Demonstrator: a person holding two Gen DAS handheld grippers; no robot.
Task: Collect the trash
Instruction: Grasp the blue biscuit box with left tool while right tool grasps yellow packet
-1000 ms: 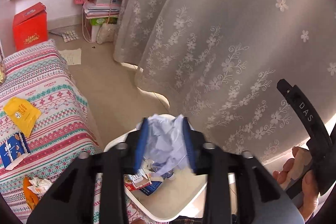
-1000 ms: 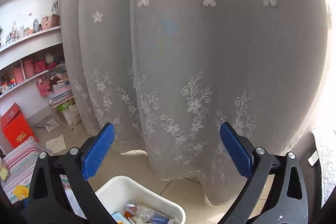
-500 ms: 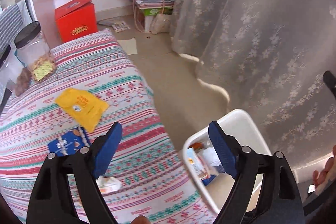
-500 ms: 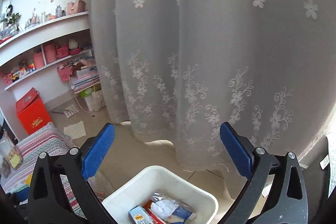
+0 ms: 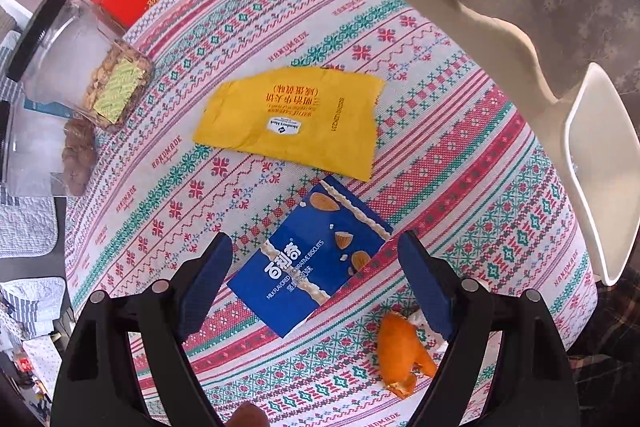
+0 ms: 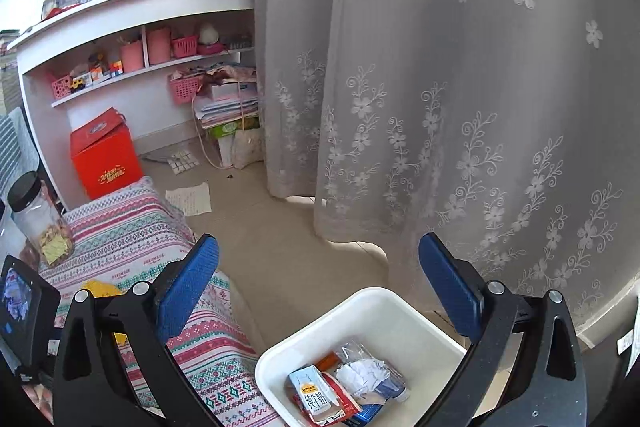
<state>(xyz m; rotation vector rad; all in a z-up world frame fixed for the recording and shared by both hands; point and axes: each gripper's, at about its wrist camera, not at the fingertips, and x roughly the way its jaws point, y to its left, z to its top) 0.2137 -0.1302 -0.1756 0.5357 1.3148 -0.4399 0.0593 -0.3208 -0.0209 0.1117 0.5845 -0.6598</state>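
A lived-in room of a home is shown, most likely a bedroom or sitting room. A surface is covered by a woven cloth (image 5: 400, 39) patterned in pink and teal stripes, and snack wrappers and a clear jar (image 5: 76, 67) of biscuits are left on it. White built-in shelves (image 6: 132, 15) are filled with pink baskets, small toys, bottles and a potted plant (books are stacked higher up). A sheer curtain (image 6: 440, 87) embroidered with flowers is hung down to a tiled floor, where a red gift box (image 6: 104, 155) and stacked papers are kept.
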